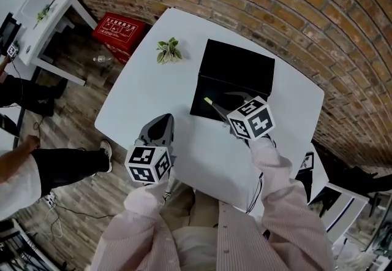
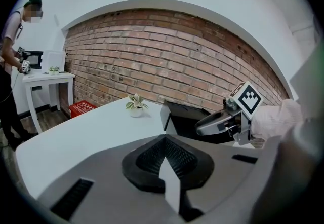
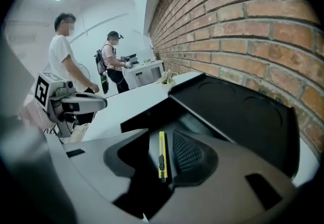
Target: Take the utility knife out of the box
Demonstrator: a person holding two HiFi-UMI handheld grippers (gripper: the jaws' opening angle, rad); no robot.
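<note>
My right tongs (image 1: 225, 104) hang wide open over the yellow knife (image 3: 162, 156) lying flat in the black box (image 1: 239, 70), my left tongs (image 1: 162, 121) are pinched shut and empty nearer me, and if I close crooked that thin knife probably just skids away.

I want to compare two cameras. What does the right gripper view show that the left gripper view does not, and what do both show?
Only the right gripper view: the yellow utility knife lying in the black box, between that gripper's own open fingers, untouched; also the left gripper.
Only the left gripper view: the right gripper reaching toward the box, and a red box on the floor.
Both: the black box with its lid up, the white table and the brick wall.
</note>
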